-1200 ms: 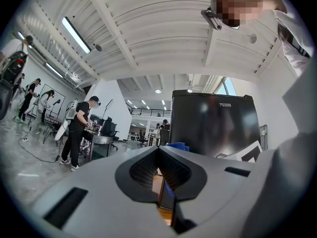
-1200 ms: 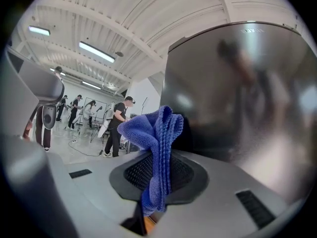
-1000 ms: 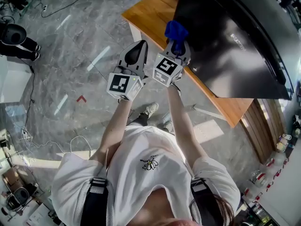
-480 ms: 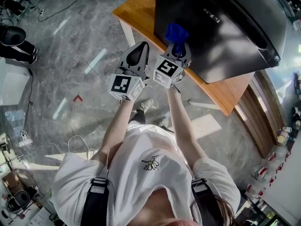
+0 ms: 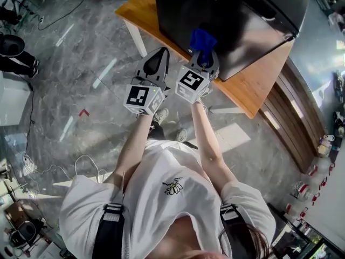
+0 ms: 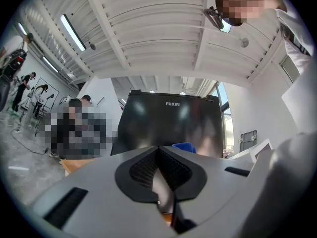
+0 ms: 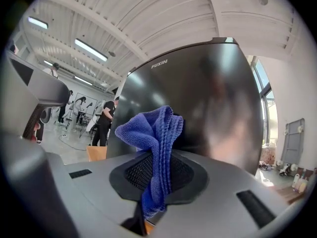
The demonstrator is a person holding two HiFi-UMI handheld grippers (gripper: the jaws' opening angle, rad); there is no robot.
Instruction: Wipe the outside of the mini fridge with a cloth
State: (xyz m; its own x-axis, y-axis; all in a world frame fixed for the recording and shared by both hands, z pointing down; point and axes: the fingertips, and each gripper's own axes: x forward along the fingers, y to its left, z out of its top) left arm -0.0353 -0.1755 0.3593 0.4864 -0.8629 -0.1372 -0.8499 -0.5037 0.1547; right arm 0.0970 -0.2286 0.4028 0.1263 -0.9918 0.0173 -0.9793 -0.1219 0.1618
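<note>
The right tool (image 5: 204,57) is pinching the soft, limp cloth (image 7: 156,145) by one fold, facing the fridge (image 5: 242,15); the left tool (image 5: 156,60) is hanging clenched, empty.

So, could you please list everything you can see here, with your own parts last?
mini fridge: one, glossy black, standing on the table
table: one, wooden top with white legs, in front of the person
cloth: one, blue, bunched up in the right tool, close to the fridge front
floor: grey marbled tiles, all around the table
arrow mark: one, red, on the floor to the left
cable: one, white, loose on the floor at lower left
shoes: two, pale, on the floor under the tools
T-shirt: one, white, on the person
left tool: one, grey, shut and empty, beside the right one
right tool: one, grey, shut on the cloth
</note>
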